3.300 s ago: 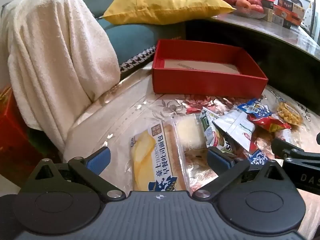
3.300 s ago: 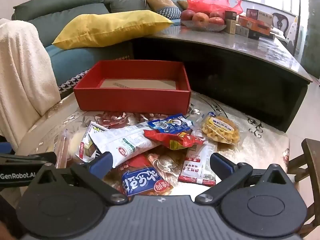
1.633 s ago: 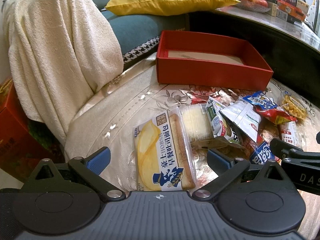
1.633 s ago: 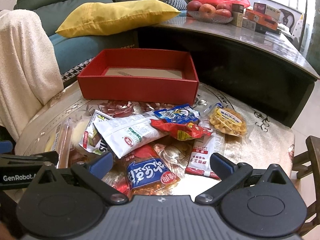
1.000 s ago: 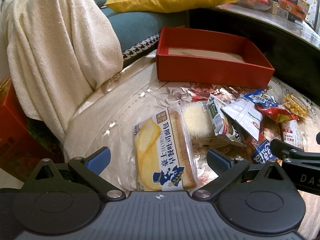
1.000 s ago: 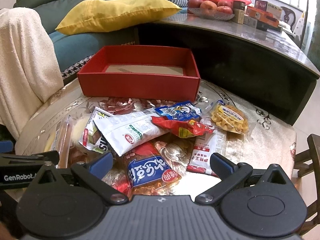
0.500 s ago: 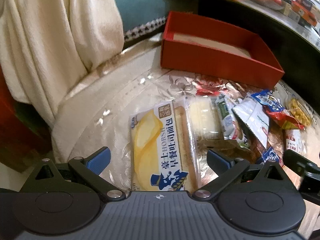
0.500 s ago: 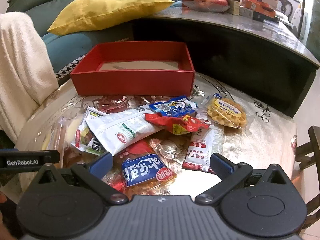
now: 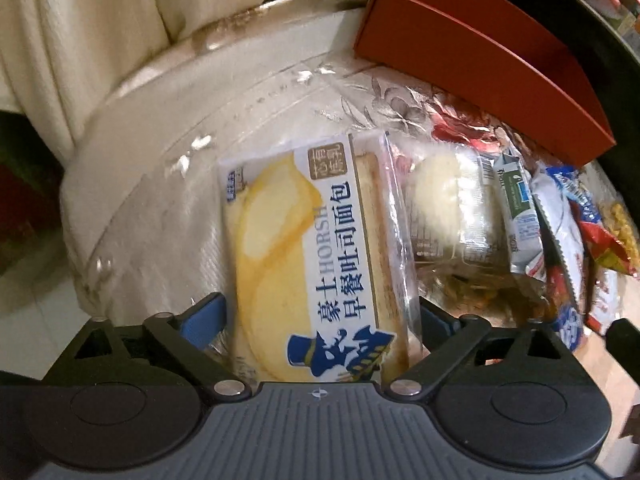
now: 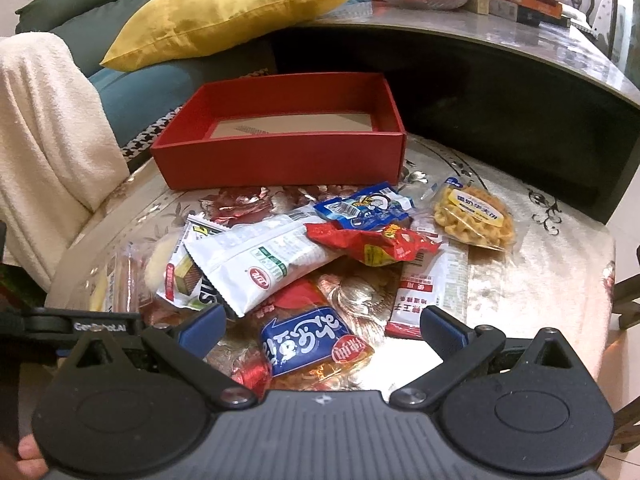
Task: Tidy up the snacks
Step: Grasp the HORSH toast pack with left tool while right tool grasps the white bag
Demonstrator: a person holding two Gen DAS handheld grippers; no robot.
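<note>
A yellow and white bread packet (image 9: 308, 248) lies on the round table, its near end between the open fingers of my left gripper (image 9: 320, 320), which is low over it. A pile of snack packets (image 10: 320, 248) lies in the table's middle: a white pouch (image 10: 256, 264), a red packet (image 10: 376, 246), a blue packet (image 10: 312, 340), a waffle bag (image 10: 472, 212). An empty red box (image 10: 280, 160) stands behind the pile. My right gripper (image 10: 320, 324) is open and empty above the blue packet. The left gripper's side (image 10: 80, 326) shows at the left of the right wrist view.
A cream towel (image 10: 44, 132) hangs over a chair at the left. A sofa with a yellow pillow (image 10: 224, 12) is behind. A dark table (image 10: 500, 60) with a fruit bowl and boxes stands at the back right. A wooden chair (image 10: 628, 292) is at the right edge.
My left gripper has dropped and moved forward onto the bread packet, so the packet now lies between its fingers. My right gripper has tilted down slightly over the pile.
</note>
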